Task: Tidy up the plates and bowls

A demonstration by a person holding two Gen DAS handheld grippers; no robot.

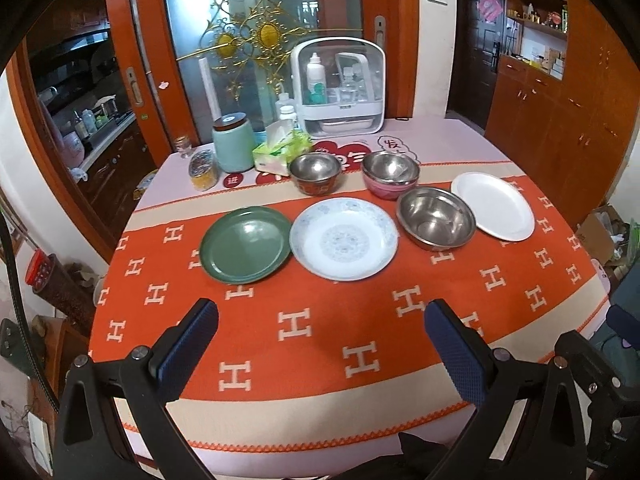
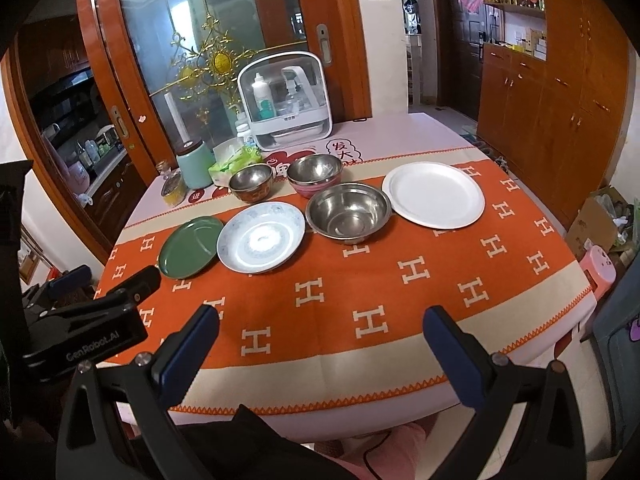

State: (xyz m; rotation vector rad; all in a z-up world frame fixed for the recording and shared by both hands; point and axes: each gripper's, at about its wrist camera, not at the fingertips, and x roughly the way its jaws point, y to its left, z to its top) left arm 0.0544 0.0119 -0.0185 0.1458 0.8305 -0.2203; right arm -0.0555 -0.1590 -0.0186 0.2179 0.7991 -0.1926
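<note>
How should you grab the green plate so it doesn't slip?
Take the green plate by its raised rim, probably at the near edge facing the left tool, which is open and empty. The plate lies flat on the cloth, so one finger would likely need to slide under the lip. Its right edge sits against the patterned white plate, so avoid that side.

Orange-framed frosted glass sliding doors [image 1: 256, 40] with gold ornament, tall orange wooden cabinets [image 2: 560, 92] at right, dark doorway [image 2: 460, 40], white walls, table [image 1: 320, 360] under orange H-patterned cloth
</note>
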